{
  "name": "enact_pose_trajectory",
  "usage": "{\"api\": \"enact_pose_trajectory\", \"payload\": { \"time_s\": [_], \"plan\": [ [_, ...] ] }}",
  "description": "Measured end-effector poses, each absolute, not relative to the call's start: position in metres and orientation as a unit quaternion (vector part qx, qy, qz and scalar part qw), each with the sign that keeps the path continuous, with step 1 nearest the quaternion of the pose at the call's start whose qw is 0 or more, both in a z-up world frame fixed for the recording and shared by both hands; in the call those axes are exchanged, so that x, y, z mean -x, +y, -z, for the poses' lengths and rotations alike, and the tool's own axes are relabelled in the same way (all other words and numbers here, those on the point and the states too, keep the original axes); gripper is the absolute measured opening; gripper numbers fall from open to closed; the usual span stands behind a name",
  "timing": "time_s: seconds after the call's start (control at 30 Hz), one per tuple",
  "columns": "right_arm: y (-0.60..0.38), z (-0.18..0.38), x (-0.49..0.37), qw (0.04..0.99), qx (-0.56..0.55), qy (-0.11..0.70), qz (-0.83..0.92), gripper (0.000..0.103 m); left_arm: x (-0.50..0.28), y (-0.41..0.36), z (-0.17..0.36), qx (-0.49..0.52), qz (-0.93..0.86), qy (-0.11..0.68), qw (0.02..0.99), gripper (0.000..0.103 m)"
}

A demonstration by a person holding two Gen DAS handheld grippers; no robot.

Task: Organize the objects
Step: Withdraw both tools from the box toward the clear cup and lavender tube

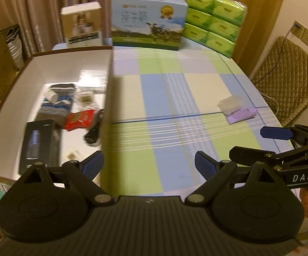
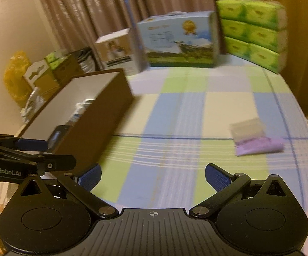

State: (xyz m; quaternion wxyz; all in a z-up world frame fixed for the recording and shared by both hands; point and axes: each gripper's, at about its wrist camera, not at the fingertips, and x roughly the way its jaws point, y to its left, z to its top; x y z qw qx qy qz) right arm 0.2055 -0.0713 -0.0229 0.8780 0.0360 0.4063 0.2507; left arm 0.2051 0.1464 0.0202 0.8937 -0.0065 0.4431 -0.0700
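Both grippers sit nearest the lens, side by side over the near edge of the table (image 1: 171, 98); left gripper (image 1: 148, 166) has its 2 blue pads spread wide w/ nothing between them; right gripper (image 2: 153, 178) likewise spread wide, nothing held; each shows in the other's view as a black linkage w/ a blue pad.

1 checked cloth (blue, green, cream, lilac squares) covers the table.

1 big open box (image 1: 109, 81), brown outside & white inside, stands at the table's left edge; inside, counted as far as blur allows: 1 black carton (image 1: 38, 143) at the near end; 1 red packet (image 1: 80, 119) beside it; 1 black cord bundle (image 1: 93, 131) against the right wall; 1 blue-and-grey knitted item (image 1: 57, 102) mid-box; 1 shiny clear packet (image 1: 93, 80) at the far end; a few small bits too blurred to name.

1 clear bag w/ lilac contents (image 1: 238, 109) lies on the cloth toward the right edge, well apart from the box and apart from both grippers.

Along the far edge, 3 things in a row: 1 small white-and-tan box (image 1: 82, 26) toward the left corner; 1 blue carton w/ a cow picture (image 1: 148, 19) in the middle; 1 pack of green tissue packs (image 1: 214, 19) at the right corner, 6 packs showing, stacked 3 high & 2 wide.
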Motion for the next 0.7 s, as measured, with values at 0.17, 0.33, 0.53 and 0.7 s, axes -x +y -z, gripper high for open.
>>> {"api": "enact_pose_trajectory", "payload": {
  "time_s": [0.17, 0.33, 0.53, 0.7],
  "plan": [
    [-0.103, 0.029, -0.214, 0.882, -0.044, 0.416, -0.216, 0.101, -0.218, 0.117, -0.010, -0.001, 0.093, 0.449, 0.889, 0.090],
    [-0.134, 0.039, -0.224, 0.885, -0.045, 0.425, -0.184, 0.101, -0.234, 0.087, 0.003, -0.005, 0.110, 0.455, 0.884, 0.090],
    [-0.166, 0.054, -0.239, 0.888, -0.032, 0.429, -0.163, 0.101, -0.255, 0.056, 0.020, -0.013, 0.129, 0.461, 0.878, 0.090],
    [-0.186, 0.065, -0.257, 0.891, -0.003, 0.424, -0.161, 0.100, -0.273, 0.034, 0.030, -0.017, 0.145, 0.455, 0.878, 0.090]
  ]
}}
